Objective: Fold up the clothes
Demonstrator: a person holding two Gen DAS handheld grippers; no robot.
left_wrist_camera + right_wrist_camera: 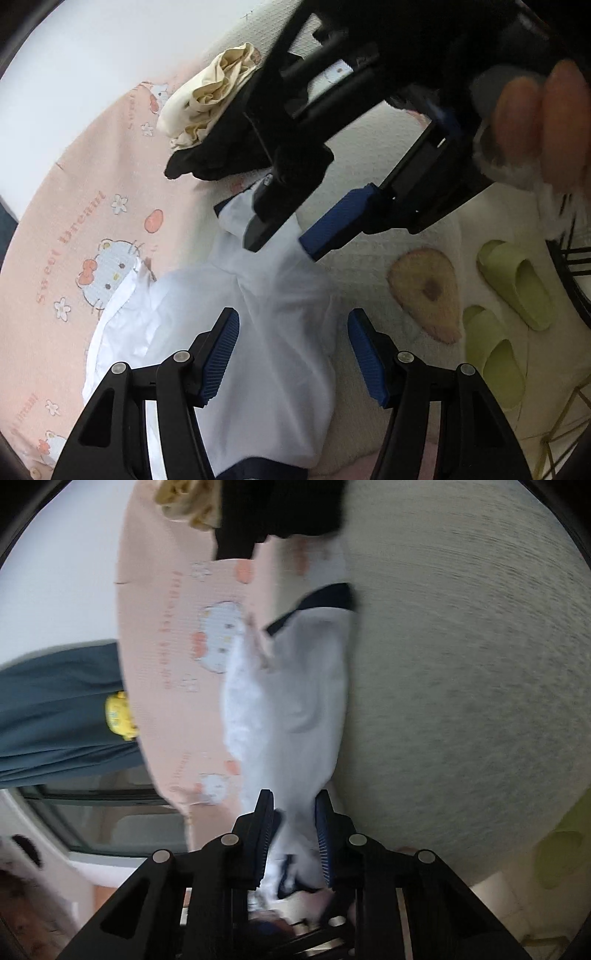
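Note:
A white garment (266, 295) with navy trim lies crumpled across the edge of a pink cartoon-print blanket (74, 221) and a pale textured surface (369, 158). My left gripper (293, 354) hovers open over its near part; the left pad is above the cloth and the right pad is beyond its edge. My right gripper (280, 243) comes in from the upper right, held by a person's fingers (535, 118). In the right wrist view the right gripper (295, 812) is shut on a bunched end of the white garment (288, 694), whose cloth fills the gap between the pads.
A cream garment (210, 99) and a black garment (221, 155) lie heaped at the far end of the blanket. Two green slippers (517, 284) and an avocado-shaped mat (424, 291) lie to the right. A yellow toy (120, 716) sits by dark teal fabric (55, 709).

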